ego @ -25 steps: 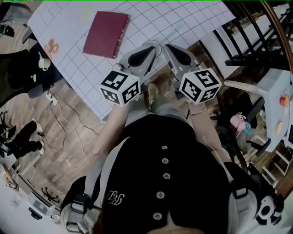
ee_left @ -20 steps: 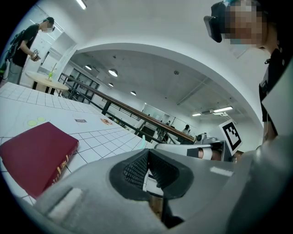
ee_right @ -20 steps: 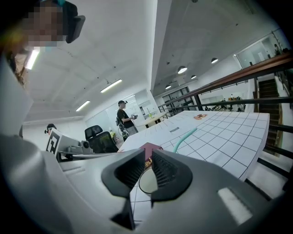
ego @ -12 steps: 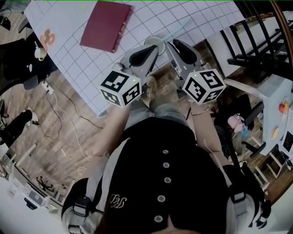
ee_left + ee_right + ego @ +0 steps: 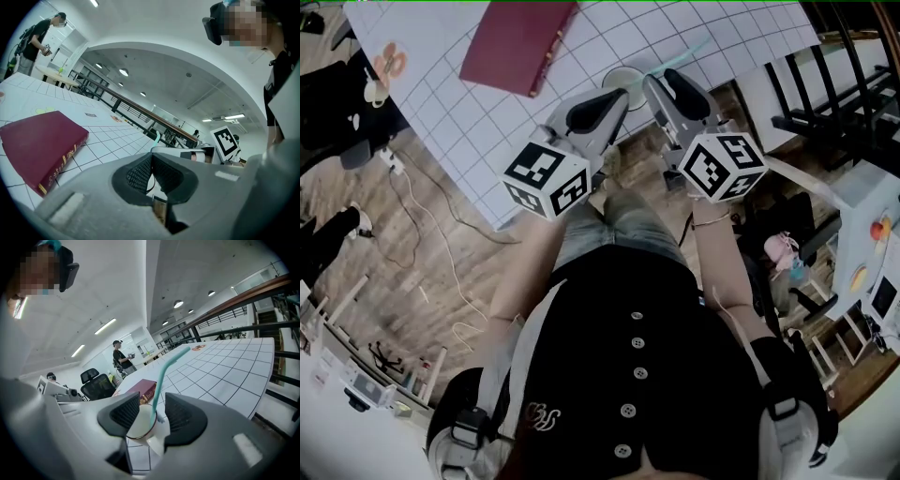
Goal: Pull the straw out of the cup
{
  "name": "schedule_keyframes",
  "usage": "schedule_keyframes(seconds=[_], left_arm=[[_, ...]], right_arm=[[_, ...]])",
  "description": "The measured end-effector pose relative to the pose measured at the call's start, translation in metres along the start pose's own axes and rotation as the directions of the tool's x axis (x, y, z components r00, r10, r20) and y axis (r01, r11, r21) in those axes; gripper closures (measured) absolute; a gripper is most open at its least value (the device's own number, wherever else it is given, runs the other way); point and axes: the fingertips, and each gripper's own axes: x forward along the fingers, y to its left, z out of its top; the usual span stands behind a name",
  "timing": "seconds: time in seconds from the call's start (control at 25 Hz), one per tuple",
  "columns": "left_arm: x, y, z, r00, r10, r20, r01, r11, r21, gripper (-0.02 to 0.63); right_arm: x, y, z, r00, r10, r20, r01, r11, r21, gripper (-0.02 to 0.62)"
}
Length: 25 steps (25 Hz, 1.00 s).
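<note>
**Head view.** The white gridded table [image 5: 712, 28] carries a red book [image 5: 517, 42] and a white cup [image 5: 622, 75] near its edge. A teal straw [image 5: 680, 56] leans out of the cup. The left gripper [image 5: 617, 97] and the right gripper [image 5: 656, 82] flank the cup.

**Left gripper view.** The jaws are together at the tips, with nothing between them. The cup and straw stand just beyond, and the book lies to the left.

**Right gripper view.** The jaws are apart and opening. The cup stands between them, untouched by the pads [image 5: 123, 414], and the straw rises from inside it.
</note>
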Motion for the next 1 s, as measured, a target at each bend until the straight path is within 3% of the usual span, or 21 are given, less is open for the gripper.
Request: schedule_keyframes(seconds=[0.24,0.52,0.68,1.0], left_arm=[[-0.001,0.003,-0.003,1.000,0.000,0.001,0.000,1.000,-0.015,0.609],[-0.002,0.007,-0.004,1.000,-0.007,0.000,0.007,1.000,-0.022,0.609],[-0.004,0.008,-0.004,1.000,-0.010,-0.003,0.010,1.000,-0.023,0.609],[-0.009,0.005,0.002,1.000,-0.020,-0.003,0.020,1.000,-0.002,0.609]], right_arm=[[0.010,-0.008,-0.004,1.000,0.013,-0.012,-0.012,0.998,0.058,0.450],[0.015,-0.008,-0.009,1.000,0.019,-0.014,-0.018,0.996,0.085,0.504],[0.016,-0.007,-0.009,1.000,0.009,-0.005,-0.008,0.997,0.078,0.558],[0.014,0.000,-0.007,1.000,-0.003,-0.010,0.003,0.999,0.049,0.564]])
